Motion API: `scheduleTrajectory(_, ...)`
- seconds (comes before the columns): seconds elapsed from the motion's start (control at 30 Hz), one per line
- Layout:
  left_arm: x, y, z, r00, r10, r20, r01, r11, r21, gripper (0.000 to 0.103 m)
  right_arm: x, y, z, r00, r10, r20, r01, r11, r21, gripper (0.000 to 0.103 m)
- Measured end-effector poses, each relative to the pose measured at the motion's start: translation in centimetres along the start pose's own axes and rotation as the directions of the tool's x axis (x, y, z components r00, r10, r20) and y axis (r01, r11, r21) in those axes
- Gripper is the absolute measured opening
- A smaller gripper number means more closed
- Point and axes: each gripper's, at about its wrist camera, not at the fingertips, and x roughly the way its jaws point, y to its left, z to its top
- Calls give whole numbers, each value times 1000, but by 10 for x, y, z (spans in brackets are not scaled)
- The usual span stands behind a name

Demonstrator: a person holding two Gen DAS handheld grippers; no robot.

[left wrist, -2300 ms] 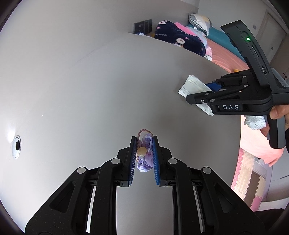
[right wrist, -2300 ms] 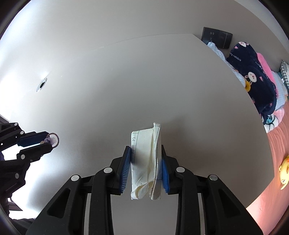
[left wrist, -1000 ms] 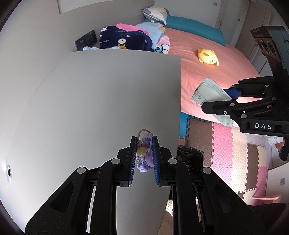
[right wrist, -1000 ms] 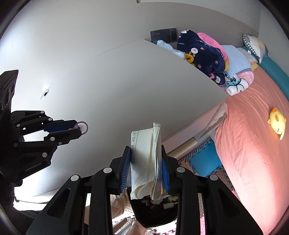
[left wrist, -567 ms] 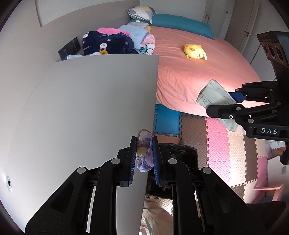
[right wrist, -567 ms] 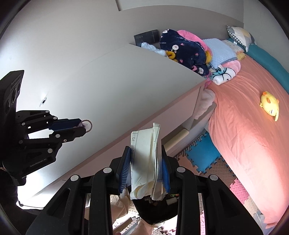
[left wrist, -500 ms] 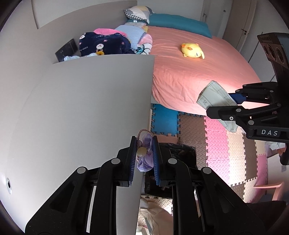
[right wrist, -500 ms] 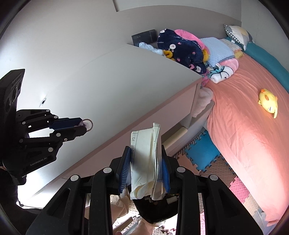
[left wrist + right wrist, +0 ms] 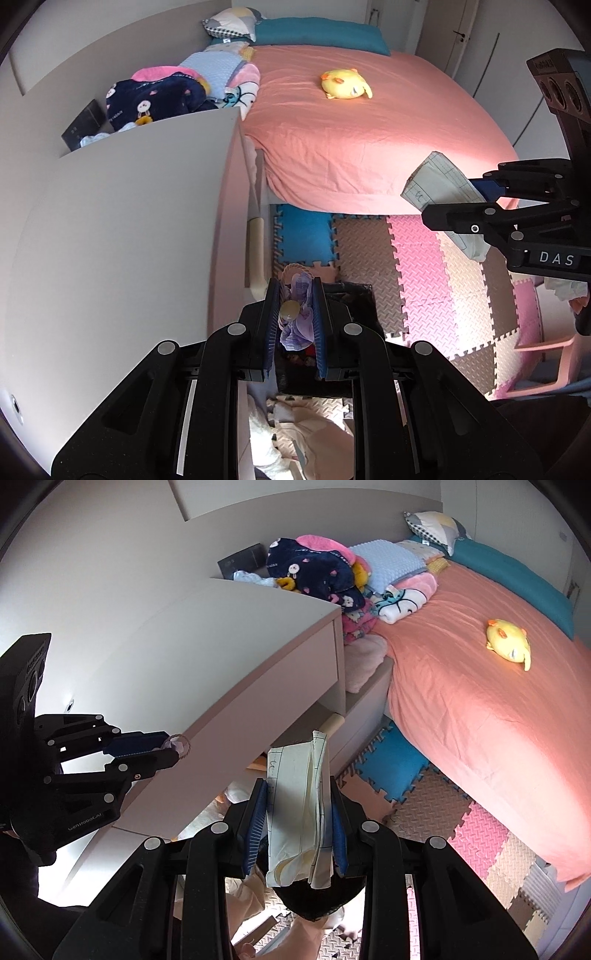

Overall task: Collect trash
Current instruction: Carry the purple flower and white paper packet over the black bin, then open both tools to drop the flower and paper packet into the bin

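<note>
Left wrist view: left gripper point(image 9: 294, 325) clamped on a crumpled purple wrapper point(image 9: 297, 322) w/ a looped cord, long axis running along the fingers, past the desk's point(image 9: 122, 236) right edge, over a black trash bin point(image 9: 354, 314) on the foam mats (bin mostly hidden).

Right wrist view: right gripper point(image 9: 298, 825) pinching folded paper point(image 9: 297, 805), long axis along the fingers, top end pointing away, above the bin point(image 9: 314, 901).

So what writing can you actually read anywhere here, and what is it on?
"DAS": right gripper body, left wrist view.
"GenRobot.AI": left gripper body, right wrist view.
Folded paper: handwritten marks, unreadable.
Navy blanket: small white lettering, too blurred.
</note>
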Motion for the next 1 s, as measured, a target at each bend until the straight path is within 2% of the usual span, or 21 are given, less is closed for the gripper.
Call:
scheduleTrajectory(0.23,7,-28,-3,999,-41,-31,43,997,58,17,-9,-15,-16,1000,-19,1,19,998,61,33)
scheduleTrajectory(0.53,17,-44,-5,996,-69,-63,74,993,87,17,-11,-28,-27,999,-30,-13,31,995,96,33)
scheduleTrajectory(0.6,21,-46,-6,993,-78,-87,87,991,104,20,-9,-30,-28,999,-31,-27,33,995,95,38)
scheduleTrajectory(0.63,23,-49,-7,992,-73,-105,86,989,122,40,-8,-30,-28,999,-32,-40,36,995,95,42)
scheduleTrajectory(0.67,25,-50,-8,992,-59,-110,74,988,136,79,-7,-31,-29,998,-48,-44,52,994,98,57)
scheduleTrajectory(0.7,24,-51,-9,994,-35,-100,50,988,149,95,-8,-32,-31,997,-68,-40,72,992,103,65)
scheduleTrajectory(0.73,22,-52,-11,997,-16,-79,29,986,163,97,-8,-33,-31,996,-79,-35,82,991,106,65)
scheduleTrajectory(1.0,24,-49,-12,995,-9,-96,26,985,169,97,-6,-42,-33,997,-74,-32,78,988,137,65)
